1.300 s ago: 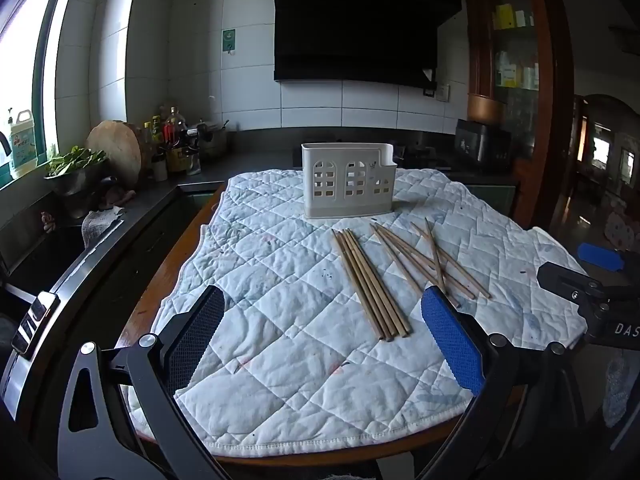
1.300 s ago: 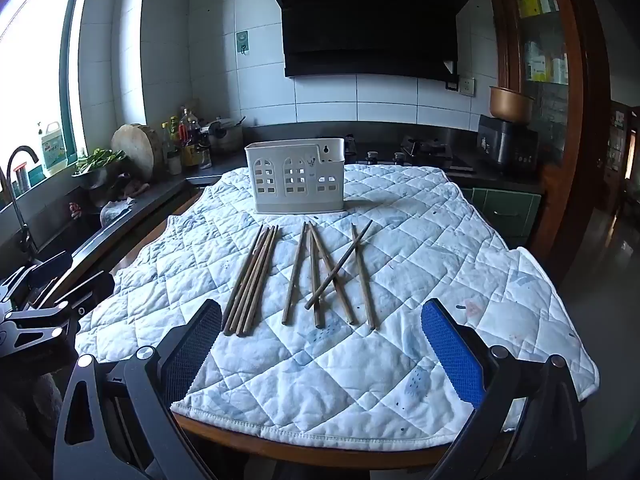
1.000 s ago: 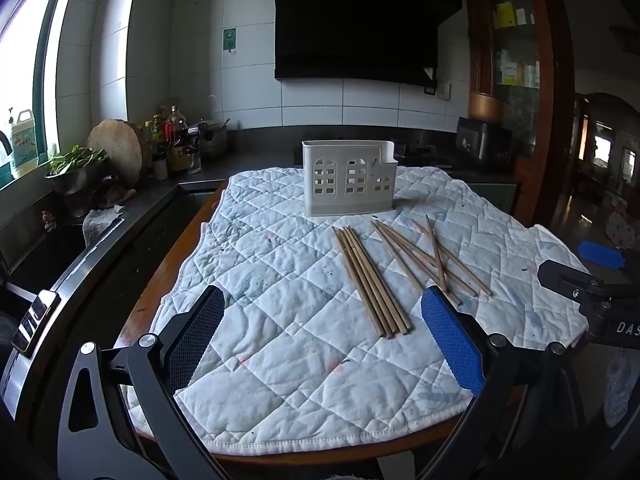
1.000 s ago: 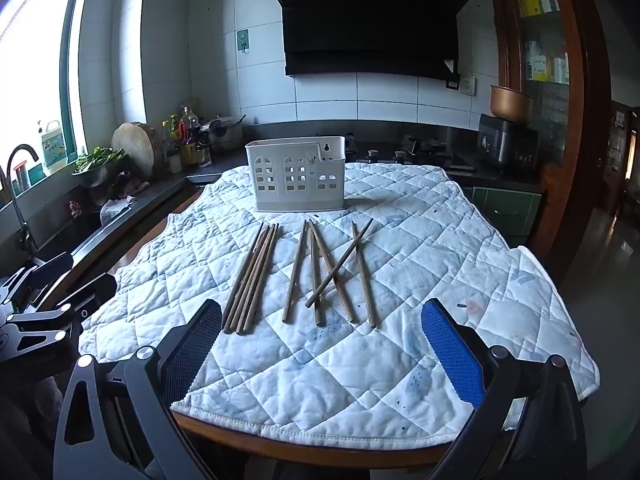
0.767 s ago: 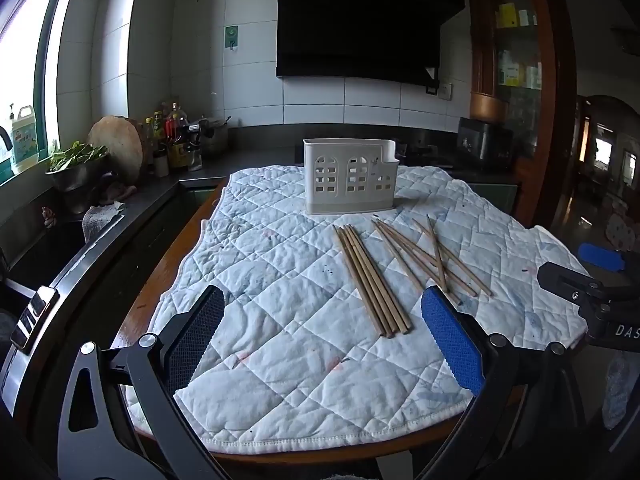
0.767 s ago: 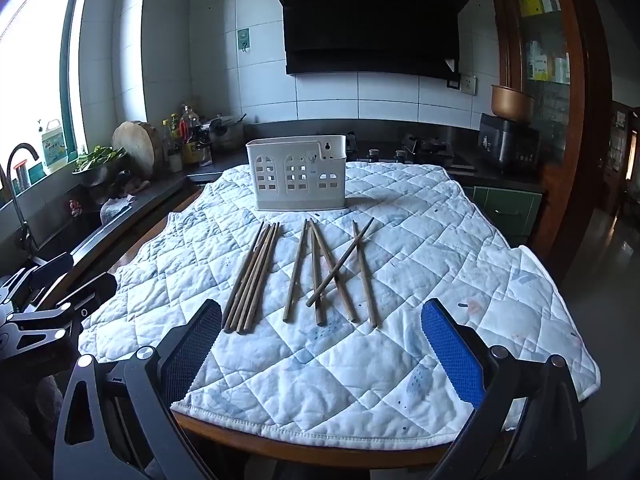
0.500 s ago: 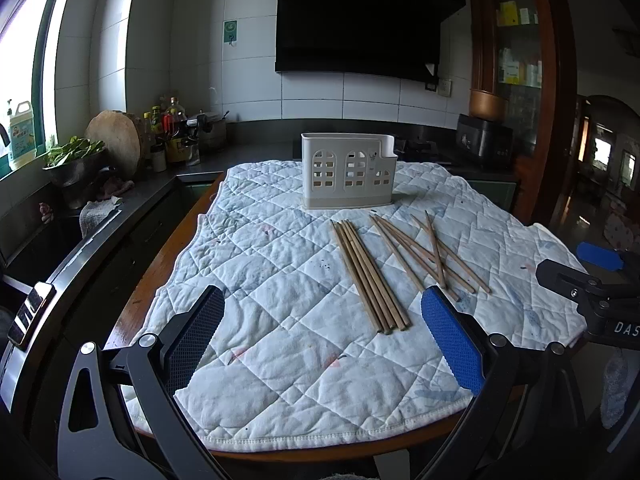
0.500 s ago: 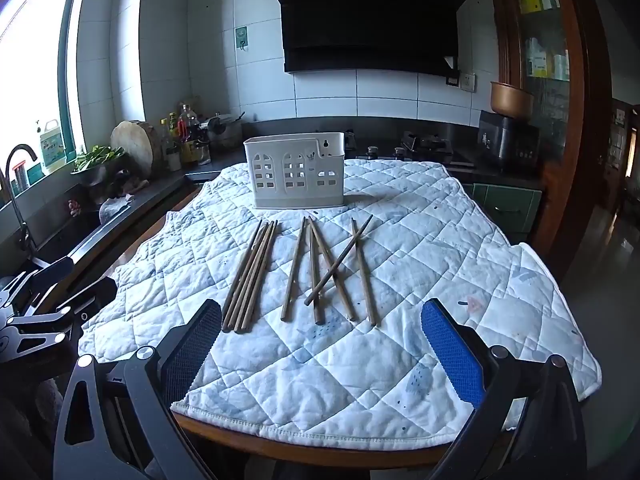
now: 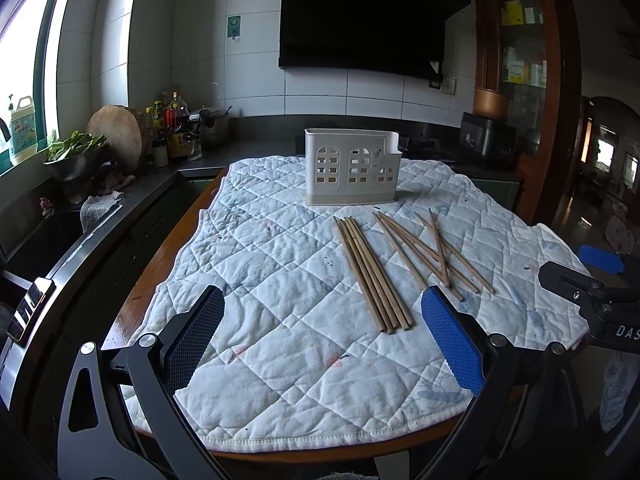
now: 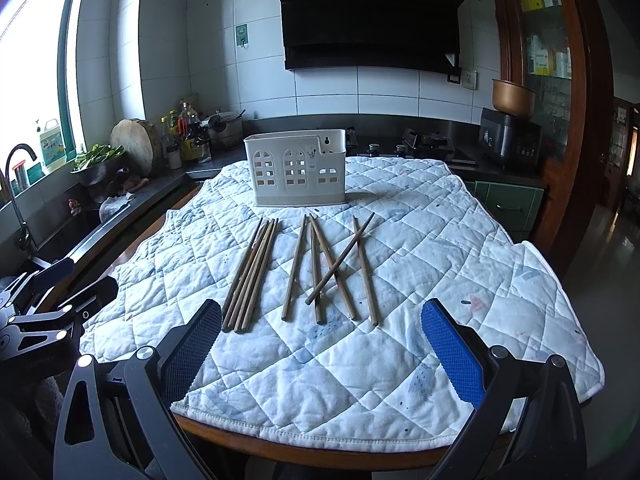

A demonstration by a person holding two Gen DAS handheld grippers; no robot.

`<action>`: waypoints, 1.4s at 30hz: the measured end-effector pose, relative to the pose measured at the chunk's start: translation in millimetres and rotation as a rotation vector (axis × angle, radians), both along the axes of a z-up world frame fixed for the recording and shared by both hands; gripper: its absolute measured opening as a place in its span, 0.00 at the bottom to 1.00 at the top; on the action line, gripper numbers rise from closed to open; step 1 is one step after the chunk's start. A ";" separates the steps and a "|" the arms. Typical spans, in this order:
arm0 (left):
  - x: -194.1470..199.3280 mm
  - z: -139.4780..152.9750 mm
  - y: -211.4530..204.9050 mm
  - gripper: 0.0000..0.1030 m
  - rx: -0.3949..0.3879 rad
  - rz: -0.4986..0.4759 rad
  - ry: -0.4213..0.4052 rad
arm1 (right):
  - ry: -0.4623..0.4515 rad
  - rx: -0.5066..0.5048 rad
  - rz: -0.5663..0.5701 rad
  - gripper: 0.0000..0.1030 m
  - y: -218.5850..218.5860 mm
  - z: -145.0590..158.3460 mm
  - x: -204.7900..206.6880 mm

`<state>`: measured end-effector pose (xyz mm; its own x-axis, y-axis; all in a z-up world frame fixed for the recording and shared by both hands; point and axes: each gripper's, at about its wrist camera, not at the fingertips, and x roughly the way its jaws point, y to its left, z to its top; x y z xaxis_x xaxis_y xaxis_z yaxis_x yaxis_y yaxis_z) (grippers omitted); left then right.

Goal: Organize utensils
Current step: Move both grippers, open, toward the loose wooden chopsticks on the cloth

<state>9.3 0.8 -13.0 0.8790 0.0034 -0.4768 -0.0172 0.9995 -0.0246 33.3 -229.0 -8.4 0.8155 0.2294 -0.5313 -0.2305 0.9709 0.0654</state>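
Note:
A white perforated utensil holder [image 9: 352,172] [image 10: 298,174] stands upright at the far side of the quilted cloth. In front of it lie several wooden chopsticks: a tight bundle [image 9: 372,272] [image 10: 251,274] on the left and a loose, partly crossed group [image 9: 432,252] [image 10: 332,264] on the right. My left gripper [image 9: 320,332] is open and empty above the cloth's near edge, short of the bundle. My right gripper [image 10: 320,336] is also open and empty, just short of the near ends of the chopsticks. Each gripper shows at the edge of the other's view.
The white quilted cloth [image 9: 280,320] [image 10: 460,264] covers a round wooden table [image 9: 132,300]. A dark counter on the left carries a sink tap [image 10: 18,168], a bowl of greens [image 9: 74,156], a round chopping board [image 9: 118,132] and bottles. A stove and a range hood are behind.
Both views have crept slightly forward and down toward the table. The chopsticks and the holder have not moved, and both grippers have stayed open.

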 end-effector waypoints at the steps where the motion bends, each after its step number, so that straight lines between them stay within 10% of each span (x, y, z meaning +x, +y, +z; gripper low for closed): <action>1: 0.3 -0.6 0.1 0.95 -0.001 -0.001 0.002 | -0.001 -0.001 0.000 0.94 0.4 0.3 0.0; 42: 14.6 2.0 -3.1 0.95 0.000 0.000 0.003 | -0.006 -0.005 0.020 0.94 8.5 3.5 7.7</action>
